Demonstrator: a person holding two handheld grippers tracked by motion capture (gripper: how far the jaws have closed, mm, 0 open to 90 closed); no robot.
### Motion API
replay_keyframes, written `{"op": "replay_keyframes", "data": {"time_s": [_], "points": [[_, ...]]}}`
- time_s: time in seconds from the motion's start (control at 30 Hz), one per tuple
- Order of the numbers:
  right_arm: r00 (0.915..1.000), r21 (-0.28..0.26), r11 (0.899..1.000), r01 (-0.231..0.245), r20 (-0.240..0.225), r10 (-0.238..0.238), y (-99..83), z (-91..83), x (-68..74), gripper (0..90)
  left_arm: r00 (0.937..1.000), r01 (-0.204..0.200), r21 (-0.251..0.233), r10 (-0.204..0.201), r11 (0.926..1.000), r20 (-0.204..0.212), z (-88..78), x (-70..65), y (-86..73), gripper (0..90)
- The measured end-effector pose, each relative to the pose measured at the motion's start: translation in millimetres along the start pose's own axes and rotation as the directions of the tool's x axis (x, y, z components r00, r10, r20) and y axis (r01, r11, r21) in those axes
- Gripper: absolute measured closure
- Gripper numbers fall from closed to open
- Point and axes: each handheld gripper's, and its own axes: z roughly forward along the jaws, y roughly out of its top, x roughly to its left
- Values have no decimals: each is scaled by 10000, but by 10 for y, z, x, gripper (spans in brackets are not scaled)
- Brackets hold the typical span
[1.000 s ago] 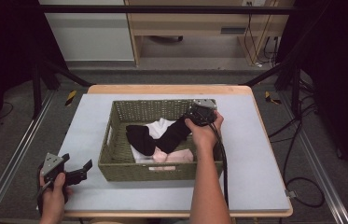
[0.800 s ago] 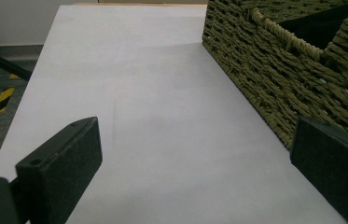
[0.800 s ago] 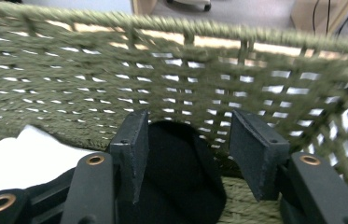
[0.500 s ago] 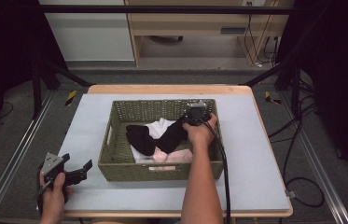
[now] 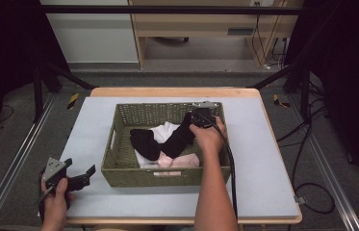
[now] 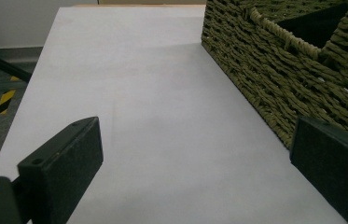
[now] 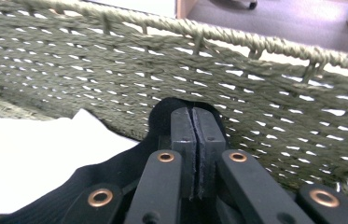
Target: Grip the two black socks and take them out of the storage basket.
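Observation:
An olive woven basket [image 5: 119, 139] stands mid-table and holds socks. My right gripper [image 5: 201, 117] is inside its far right corner, shut on the end of a black sock [image 5: 177, 139] that trails down to the left. In the right gripper view the jaws [image 7: 192, 114] are pressed together, with that black sock [image 7: 115, 172] wrapped around them close to the basket wall [image 7: 265, 93]. A second black sock [image 5: 143, 144], a white sock [image 5: 160, 131] and a pink sock [image 5: 182, 162] lie in the basket. My left gripper [image 5: 83, 175] rests open on the table, left of the basket [image 6: 274, 60].
A grey mat [image 5: 263, 159] covers the wooden table, with bare room on both sides of the basket. The right gripper's cable [image 5: 230, 163] runs back along the forearm. A wooden desk [image 5: 206, 24] stands beyond the table, and metal rails [image 5: 18, 159] flank it.
My right gripper has shifted slightly left in the basket's far corner, still holding the black sock. The left gripper has stayed put.

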Motion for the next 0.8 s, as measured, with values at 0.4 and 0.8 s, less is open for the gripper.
{"op": "replay_keyframes", "data": {"time_s": [0.4,0.8], "points": [[9637,522,9943,934,-2555,-772,-108,-145,265,861,9999,-116,20,116,9999,-35,4,-15,1,29],[9708,2295,9643,1321,-2263,-791,-310,68,291,601,10000,-44,34,44,10000,19,5,-6,1,29]]}}
